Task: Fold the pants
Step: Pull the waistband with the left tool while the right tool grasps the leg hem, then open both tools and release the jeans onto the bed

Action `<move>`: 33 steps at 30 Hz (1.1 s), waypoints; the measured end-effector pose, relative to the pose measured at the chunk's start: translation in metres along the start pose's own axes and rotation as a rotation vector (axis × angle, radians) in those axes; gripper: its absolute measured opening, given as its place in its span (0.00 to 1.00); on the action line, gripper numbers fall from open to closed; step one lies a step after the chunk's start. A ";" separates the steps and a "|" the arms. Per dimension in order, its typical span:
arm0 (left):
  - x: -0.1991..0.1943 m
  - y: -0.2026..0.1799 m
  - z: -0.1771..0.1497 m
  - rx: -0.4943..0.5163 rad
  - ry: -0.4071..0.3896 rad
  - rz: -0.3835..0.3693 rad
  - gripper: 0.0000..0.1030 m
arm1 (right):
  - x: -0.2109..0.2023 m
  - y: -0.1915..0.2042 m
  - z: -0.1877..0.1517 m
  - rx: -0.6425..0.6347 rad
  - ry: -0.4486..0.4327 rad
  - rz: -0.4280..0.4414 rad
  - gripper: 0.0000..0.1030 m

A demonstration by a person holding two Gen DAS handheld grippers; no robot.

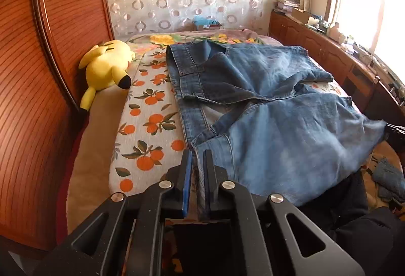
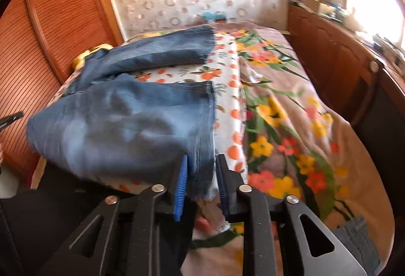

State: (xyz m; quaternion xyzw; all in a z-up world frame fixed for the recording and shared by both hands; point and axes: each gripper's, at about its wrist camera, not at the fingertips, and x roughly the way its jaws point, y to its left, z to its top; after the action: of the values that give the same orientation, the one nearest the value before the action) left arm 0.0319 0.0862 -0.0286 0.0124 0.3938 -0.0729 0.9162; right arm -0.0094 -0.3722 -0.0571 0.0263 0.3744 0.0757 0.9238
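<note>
Presently the waistband corner of the jeans [image 1: 265, 99] is pinched in the nearly closed left gripper [image 1: 197, 157]. A leg hem sits between the right gripper [image 2: 202, 162] pads; whether it is clamped cannot be told. The jeans are spread across the orange-print sheet [image 1: 146, 124] on the bed, legs running rightward, beside a yellow plush toy [image 1: 106, 68] and wooden cabinets [image 1: 329, 48].

pants [image 1: 265, 88] on bed [image 1: 149, 124], plush toy [image 1: 106, 66] left

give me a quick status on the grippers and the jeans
Left gripper shut on jeans waistband. Right gripper around the near leg's hem, grip unclear. Legs lie apart, unfolded. Yellow plush sits clear.
</note>
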 end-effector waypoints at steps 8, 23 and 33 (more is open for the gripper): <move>-0.006 0.004 0.008 -0.020 -0.062 -0.027 0.43 | 0.003 0.003 0.017 0.043 -0.077 -0.021 0.39; 0.078 0.009 0.024 0.018 0.031 -0.022 0.43 | 0.134 0.010 0.082 -0.047 -0.037 0.025 0.44; 0.116 -0.015 0.024 0.139 0.106 -0.014 0.43 | 0.175 0.016 0.091 -0.080 0.031 0.008 0.44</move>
State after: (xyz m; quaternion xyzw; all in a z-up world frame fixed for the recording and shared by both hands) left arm 0.1253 0.0551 -0.0955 0.0769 0.4359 -0.1059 0.8904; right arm 0.1762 -0.3276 -0.1108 -0.0104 0.3852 0.0945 0.9179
